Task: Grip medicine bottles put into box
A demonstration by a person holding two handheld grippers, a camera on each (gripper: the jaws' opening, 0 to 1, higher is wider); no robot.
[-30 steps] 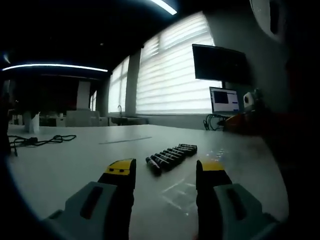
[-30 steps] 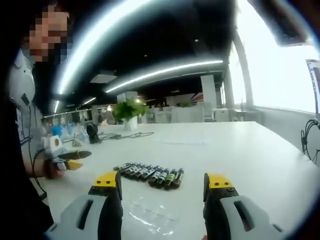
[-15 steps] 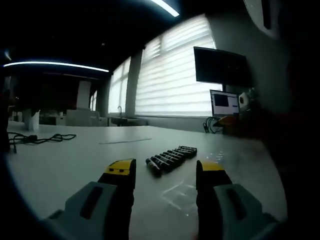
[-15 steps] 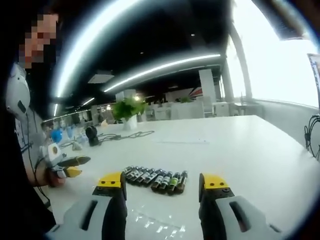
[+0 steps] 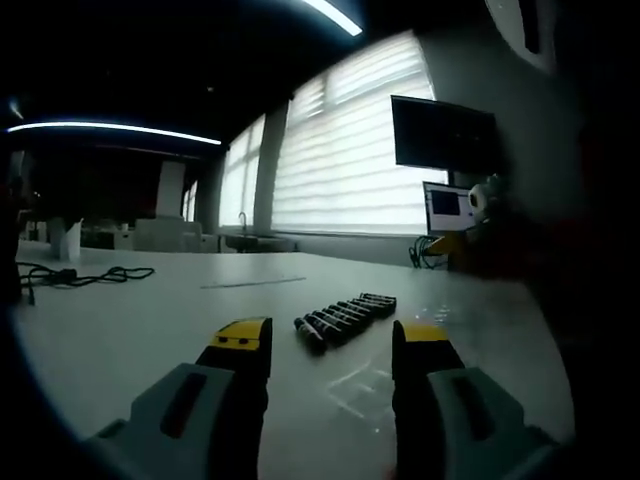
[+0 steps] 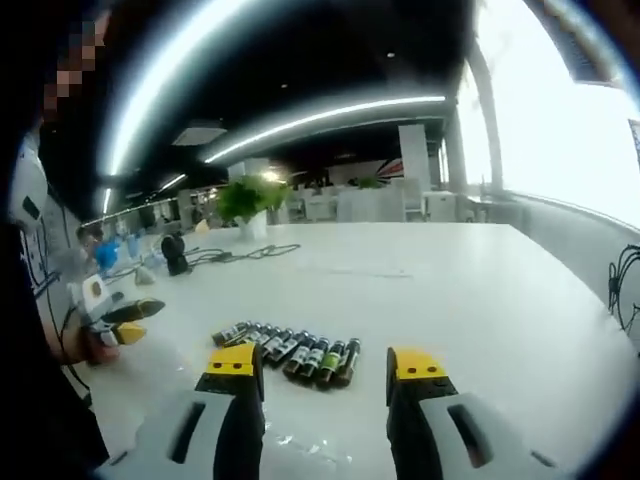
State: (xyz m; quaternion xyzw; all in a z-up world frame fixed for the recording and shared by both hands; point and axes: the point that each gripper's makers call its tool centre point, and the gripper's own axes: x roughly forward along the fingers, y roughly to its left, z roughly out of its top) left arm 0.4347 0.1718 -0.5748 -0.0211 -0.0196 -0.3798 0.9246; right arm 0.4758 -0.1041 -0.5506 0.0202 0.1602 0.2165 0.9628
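Here we hold both the left gripper point(image 5: 330, 345) and right gripper point(image 6: 325, 365) low over the worktop point(image 6: 480, 310), jaws wide and empty, lined up on the row of bottles point(image 6: 288, 350).

— how are the two grippers set?
— left gripper point(image 5: 331, 340) has its jaws apart, nothing between them. right gripper point(image 6: 325, 365) likewise, gap a bit narrower.
— and the person?
— a hand point(image 6: 88, 345) grips the left gripper's handle.

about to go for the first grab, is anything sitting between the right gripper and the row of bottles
Nothing visible does. In the right gripper view the right gripper is open, with the row of bottles lying just beyond its fingers on bare white table. The left gripper is off to one side.
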